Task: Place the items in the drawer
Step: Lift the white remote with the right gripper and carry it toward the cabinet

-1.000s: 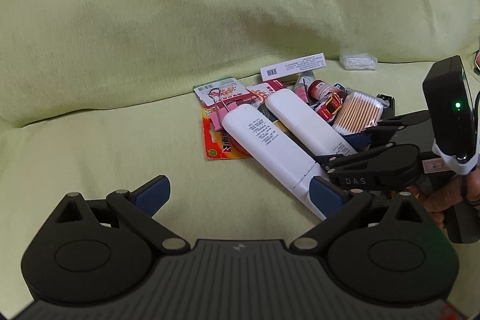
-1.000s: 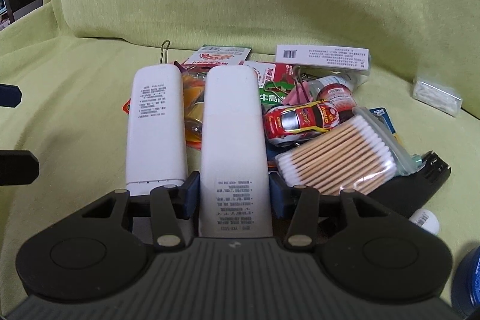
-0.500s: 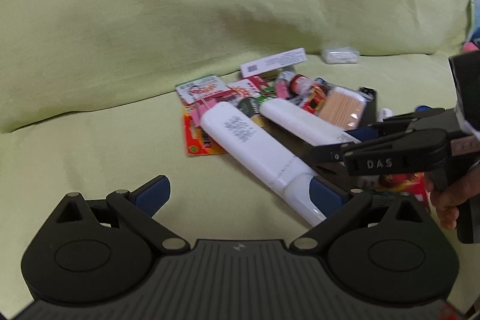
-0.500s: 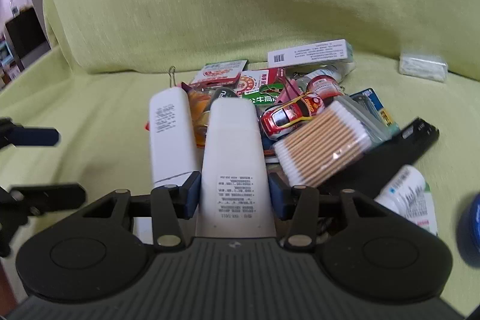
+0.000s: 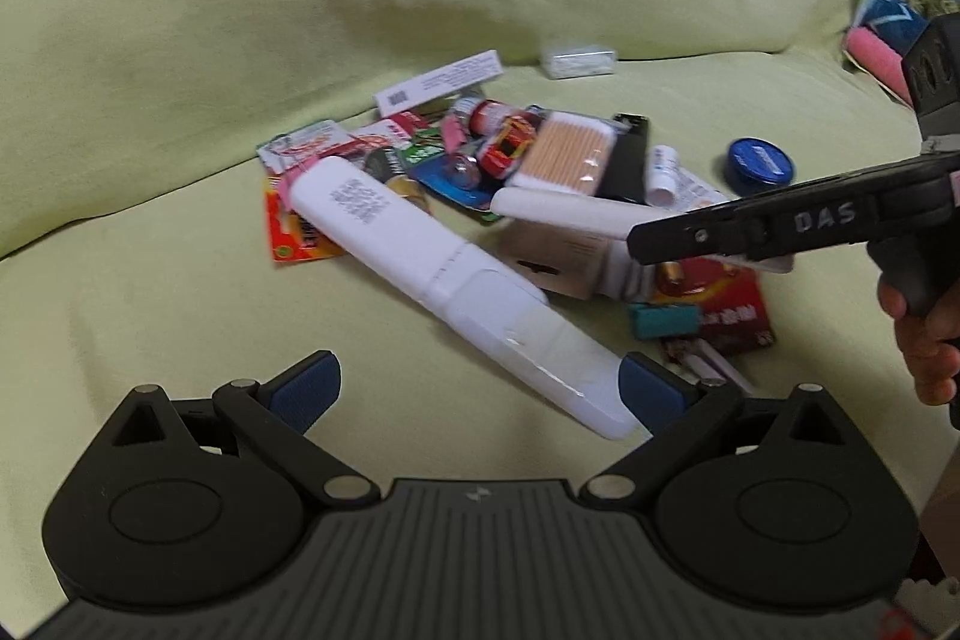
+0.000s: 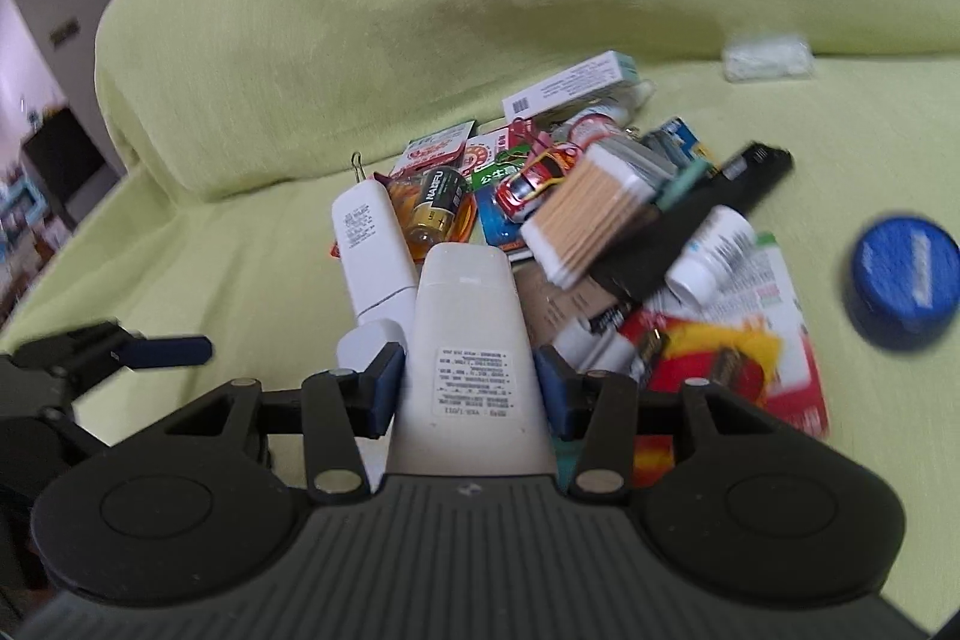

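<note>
A pale green cover [image 5: 240, 40] is draped over a sofa, seat and backrest alike, and a heap of small household things lies on the seat. At the far left of the right wrist view a dim room shows beyond the sofa's arm, too blurred to read.

The right tongs [image 6: 468, 388] are clamped on a white remote [image 6: 474, 340], their blue pads pressed against its two long sides near its printed label. In the left wrist view this remote [image 5: 576, 214] is tilted, its near end raised off the heap and its far end close to a box of cotton swabs [image 5: 567, 151]. A hand [image 5: 927, 334] grips the handle of the right tongs [image 5: 672, 235] at the right edge.

The left tongs [image 5: 480, 388] stand wide, holding nothing. A second white remote [image 5: 450, 286] lies flat on the cover, slanting toward them; its near end lies just beside the right-hand blue pad, though whether they touch I cannot tell.

The rest of the heap lies behind and beside the two remotes: a red toy car [image 6: 540, 175] next to the swabs, a gold and black battery [image 6: 438, 205] in its pack, a long white carton [image 5: 438, 82] with a barcode, a black flat device [image 6: 708, 214], a small white bottle [image 6: 711, 253] and a red printed packet [image 6: 732, 364]. A round blue tin [image 6: 906, 274] lies apart to the right, and a small clear packet [image 5: 579, 61] lies alone near the backrest. No drawer shows in either view.
</note>
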Motion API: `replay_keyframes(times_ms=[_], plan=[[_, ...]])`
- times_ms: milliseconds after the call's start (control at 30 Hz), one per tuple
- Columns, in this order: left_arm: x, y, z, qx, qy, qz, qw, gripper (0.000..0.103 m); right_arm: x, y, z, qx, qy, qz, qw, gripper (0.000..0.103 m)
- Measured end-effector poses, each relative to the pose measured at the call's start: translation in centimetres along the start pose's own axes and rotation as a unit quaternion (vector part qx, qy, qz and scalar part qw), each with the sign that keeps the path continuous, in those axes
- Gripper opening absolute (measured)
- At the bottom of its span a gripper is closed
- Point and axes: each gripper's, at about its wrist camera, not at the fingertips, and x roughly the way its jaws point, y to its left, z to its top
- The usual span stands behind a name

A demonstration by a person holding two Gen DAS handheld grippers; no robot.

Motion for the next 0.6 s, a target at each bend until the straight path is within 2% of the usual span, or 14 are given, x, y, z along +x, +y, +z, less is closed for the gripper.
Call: replay_keyframes(times_ms=[167,333,600], plan=[[-0.7,-1.6,0.0,0.017,-0.002,-0.032,0.9994,0.100,-3.4,-0.9,-1.4,0.049,-0.014,0.011,0.999,0.043],[-1.8,-3.9,0.2,0.040,-0.009,-0.070,0.9967,0.100,-7.1,-1.3,-3.0,0.086,-0.032,0.000,0.996,0.043],[-4.7,-8.8,0.0,0.091,-0.020,-0.134,0.9866,0.100,-14.3,-1.0,-5.7,0.127,-0.065,-0.021,0.990,0.043]])
